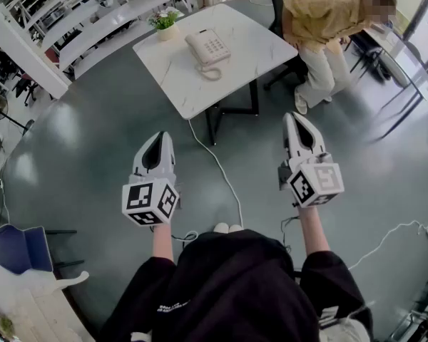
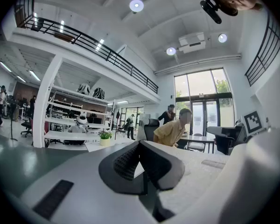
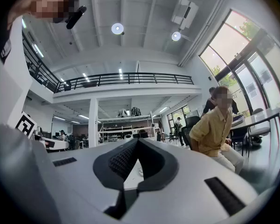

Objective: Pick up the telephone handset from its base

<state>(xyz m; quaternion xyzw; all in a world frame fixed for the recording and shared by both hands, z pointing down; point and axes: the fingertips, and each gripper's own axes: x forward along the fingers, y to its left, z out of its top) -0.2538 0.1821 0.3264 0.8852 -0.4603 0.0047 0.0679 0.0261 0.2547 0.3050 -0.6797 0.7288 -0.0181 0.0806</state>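
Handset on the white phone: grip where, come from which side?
Probably its slim middle, jaws across the width, coming down from above. The handset lies flat along the phone's left edge in the head view, beside the keypad; the coiled cord sits at the near end, so stay clear of it.

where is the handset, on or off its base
On: the handset lies along the telephone base on the table.

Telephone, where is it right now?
In the head view the telephone sits near the middle of the white table, top centre, just right of the potted plant and left of the person in yellow.
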